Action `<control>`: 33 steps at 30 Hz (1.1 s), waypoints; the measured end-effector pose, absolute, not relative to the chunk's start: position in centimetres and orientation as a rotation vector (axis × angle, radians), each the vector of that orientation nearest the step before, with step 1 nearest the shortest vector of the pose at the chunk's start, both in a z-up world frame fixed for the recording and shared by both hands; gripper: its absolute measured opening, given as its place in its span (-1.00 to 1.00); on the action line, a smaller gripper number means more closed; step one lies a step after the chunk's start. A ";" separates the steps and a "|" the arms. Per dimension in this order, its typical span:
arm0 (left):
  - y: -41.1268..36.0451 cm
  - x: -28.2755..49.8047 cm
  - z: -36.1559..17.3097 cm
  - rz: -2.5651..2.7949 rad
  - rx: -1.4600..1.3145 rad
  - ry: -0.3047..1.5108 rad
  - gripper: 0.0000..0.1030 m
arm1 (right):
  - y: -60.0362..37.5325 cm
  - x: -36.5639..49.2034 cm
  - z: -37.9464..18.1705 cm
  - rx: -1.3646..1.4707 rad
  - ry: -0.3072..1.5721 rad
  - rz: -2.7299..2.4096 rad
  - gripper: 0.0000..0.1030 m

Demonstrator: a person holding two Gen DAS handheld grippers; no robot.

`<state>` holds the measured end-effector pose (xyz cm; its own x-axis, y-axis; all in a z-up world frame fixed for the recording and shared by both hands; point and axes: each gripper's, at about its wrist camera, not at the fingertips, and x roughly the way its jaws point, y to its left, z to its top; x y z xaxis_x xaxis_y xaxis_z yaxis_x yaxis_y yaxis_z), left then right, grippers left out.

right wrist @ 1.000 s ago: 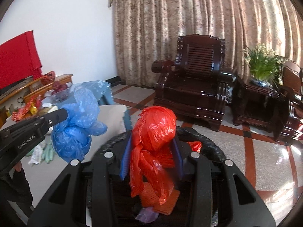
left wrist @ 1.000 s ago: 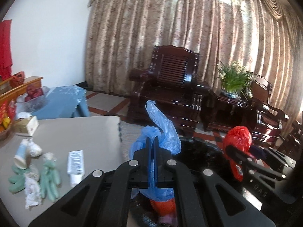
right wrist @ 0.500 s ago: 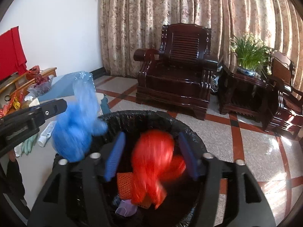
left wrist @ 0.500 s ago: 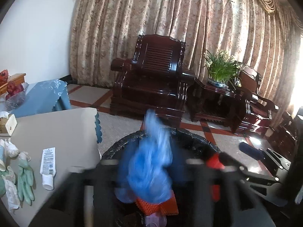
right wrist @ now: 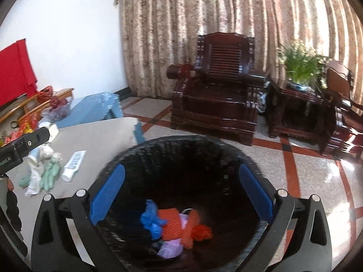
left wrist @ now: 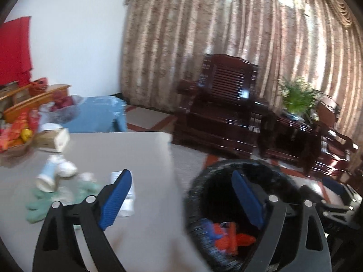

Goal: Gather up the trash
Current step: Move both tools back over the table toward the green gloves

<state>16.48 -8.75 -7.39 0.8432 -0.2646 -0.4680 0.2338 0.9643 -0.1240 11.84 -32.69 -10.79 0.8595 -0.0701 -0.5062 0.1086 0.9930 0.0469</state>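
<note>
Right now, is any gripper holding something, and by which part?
Nothing is held. The left gripper and right gripper are both open and empty; the blue bag and red bag lie in the bin.

Bin mouth: the round black woven trash basket (right wrist: 177, 149) stands wide open at the top; only blue, orange and purple scraps (right wrist: 174, 229) lie low on its bottom.
Bench edge: the grey bench (left wrist: 118, 149) ends just beside the basket rim, with bare surface along that edge.
Bench clutter: a white tube (right wrist: 73, 165), green gloves (right wrist: 48, 176) and crumpled white tissue (right wrist: 34, 181) are bunched together on the bench's left part.
Far side: a dark carved wooden armchair (right wrist: 217, 99) stands well apart behind the basket, open tiled floor (right wrist: 306, 172) between.
</note>
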 end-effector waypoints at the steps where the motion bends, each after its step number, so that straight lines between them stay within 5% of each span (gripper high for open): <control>1: -7.9 16.3 -7.4 -0.246 -0.065 0.502 0.71 | -31.5 12.0 -10.7 0.068 0.526 -0.070 0.90; 16: 5.8 13.3 -9.2 0.065 -0.048 0.503 0.71 | -16.5 14.8 -10.4 -0.012 0.514 0.200 0.90; 33: 9.3 14.3 -14.0 0.133 -0.054 0.586 0.71 | -11.6 18.2 -14.3 -0.053 0.591 0.227 0.90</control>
